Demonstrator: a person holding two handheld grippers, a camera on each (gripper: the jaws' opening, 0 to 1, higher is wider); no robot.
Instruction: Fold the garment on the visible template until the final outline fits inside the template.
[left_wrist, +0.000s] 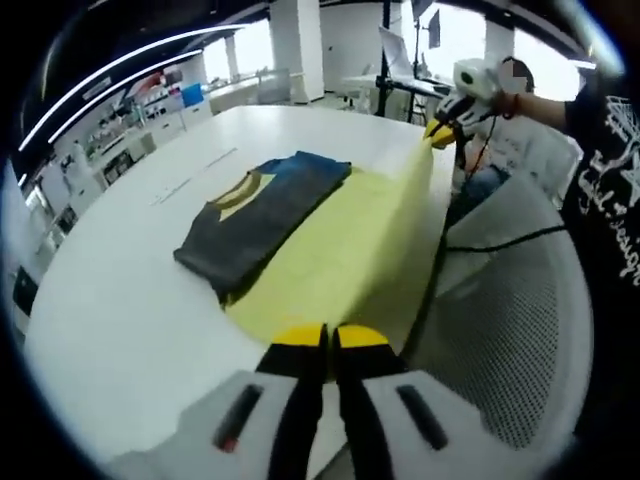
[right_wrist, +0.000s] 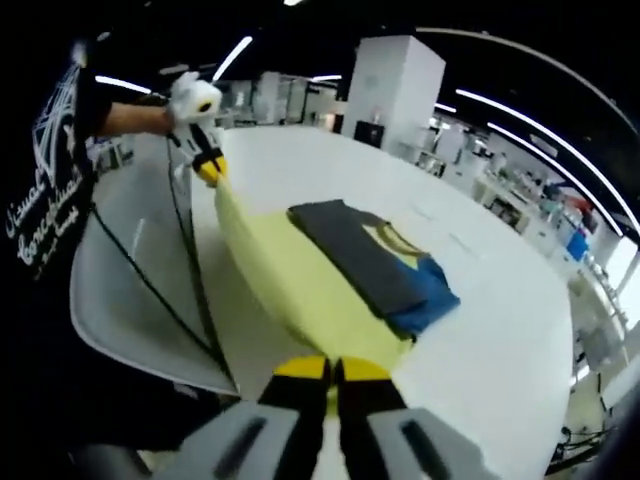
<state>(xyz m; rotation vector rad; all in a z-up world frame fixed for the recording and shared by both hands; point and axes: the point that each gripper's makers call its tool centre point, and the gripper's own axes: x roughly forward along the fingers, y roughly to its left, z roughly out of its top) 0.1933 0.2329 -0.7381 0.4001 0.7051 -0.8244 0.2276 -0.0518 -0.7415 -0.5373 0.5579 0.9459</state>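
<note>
Yellow sheet (left_wrist: 340, 250) is spread on white table (left_wrist: 120, 330), w/ folded dark garment (left_wrist: 265, 215) laid on it at approx. 10 o'clock of centre. Left gripper (left_wrist: 328, 340) is clamped on sheet edge at 6 o'clock; right gripper (right_wrist: 330, 372) is clamped likewise.

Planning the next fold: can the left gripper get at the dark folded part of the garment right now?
Probably not yet. The left gripper is shut on the yellow garment's near edge and the right gripper holds another edge. The dark grey folded part lies unobstructed on the white table.
</note>
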